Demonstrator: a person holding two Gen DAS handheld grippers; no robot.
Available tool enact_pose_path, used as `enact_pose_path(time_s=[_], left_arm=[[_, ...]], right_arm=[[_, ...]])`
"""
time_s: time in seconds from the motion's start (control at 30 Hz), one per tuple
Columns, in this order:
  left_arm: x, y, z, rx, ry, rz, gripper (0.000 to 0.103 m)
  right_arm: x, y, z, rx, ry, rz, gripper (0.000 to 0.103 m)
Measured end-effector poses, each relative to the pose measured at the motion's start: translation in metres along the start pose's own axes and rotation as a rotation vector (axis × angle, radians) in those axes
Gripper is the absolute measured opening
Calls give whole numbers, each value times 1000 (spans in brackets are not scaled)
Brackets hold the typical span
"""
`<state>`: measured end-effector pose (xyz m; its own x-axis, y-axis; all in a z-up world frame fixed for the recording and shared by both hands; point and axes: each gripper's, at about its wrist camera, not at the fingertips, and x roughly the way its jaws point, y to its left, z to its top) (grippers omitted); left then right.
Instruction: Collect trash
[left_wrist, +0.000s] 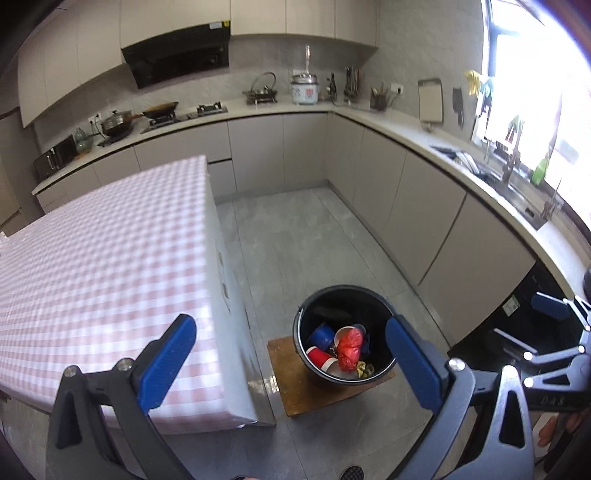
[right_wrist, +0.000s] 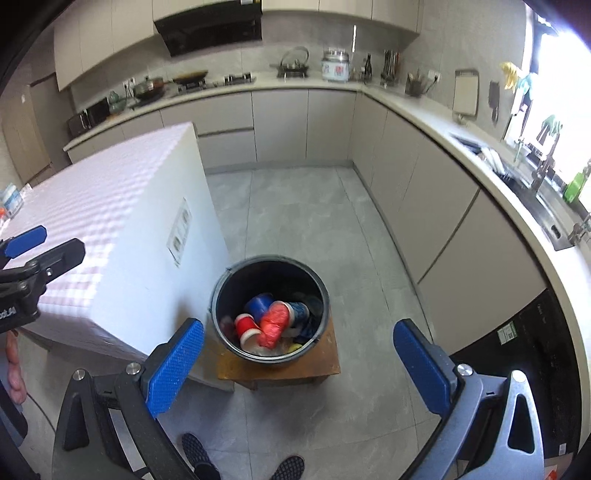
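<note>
A black bucket (left_wrist: 384, 321) stands on a low wooden stool (left_wrist: 295, 391) on the floor beside the table. It holds red and blue cups (left_wrist: 320, 345), a red crumpled bag (left_wrist: 349, 349) and other scraps. My left gripper (left_wrist: 291, 363) is open and empty, high above the table edge and bucket. In the right wrist view the bucket (right_wrist: 221, 295), its red bag (right_wrist: 275, 323) and the stool (right_wrist: 328, 363) lie below my right gripper (right_wrist: 299, 363), which is open and empty. The other gripper shows at the right edge (left_wrist: 554, 332) and at the left edge (right_wrist: 29, 251).
A table with a pink checked cloth (left_wrist: 92, 277) is at the left, with a few small items at its far left end (right_wrist: 11, 201). Grey cabinets and counter (left_wrist: 424, 192) run along the back and right, with a sink (right_wrist: 546, 206). The person's feet (right_wrist: 243, 461) stand on the tiled floor.
</note>
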<state>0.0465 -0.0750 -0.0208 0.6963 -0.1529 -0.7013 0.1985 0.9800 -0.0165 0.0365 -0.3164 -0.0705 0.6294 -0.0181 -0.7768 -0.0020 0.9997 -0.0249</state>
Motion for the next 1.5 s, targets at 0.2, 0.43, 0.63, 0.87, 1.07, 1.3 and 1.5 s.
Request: enact_pose_path(time_s=[0.2, 0.43, 0.63, 0.87, 1.07, 1.3, 1.5], left_arm=[[-30, 15, 0, 10, -53, 5, 103], [-64, 32, -5, -5, -119, -21, 103], [-75, 43, -13, -10, -143, -39, 103], [-82, 45, -17, -24, -160, -54, 103], [-85, 42, -21, -21, -158, -57, 103], [-87, 34, -25, -8, -160, -52, 103], [-87, 34, -25, -13, -161, -50, 103]], right_arm=[[-46, 25, -8, 35, -76, 1, 103], [-89, 47, -19, 43, -138, -7, 103], [-107, 60, -22, 36, -156, -21, 103], [-116, 65, -25, 28, -168, -23, 103], [-117, 65, -28, 26, -160, -21, 103], [-116, 60, -28, 21, -162, -9, 103], [-119, 57, -26, 19, -171, -5, 103]])
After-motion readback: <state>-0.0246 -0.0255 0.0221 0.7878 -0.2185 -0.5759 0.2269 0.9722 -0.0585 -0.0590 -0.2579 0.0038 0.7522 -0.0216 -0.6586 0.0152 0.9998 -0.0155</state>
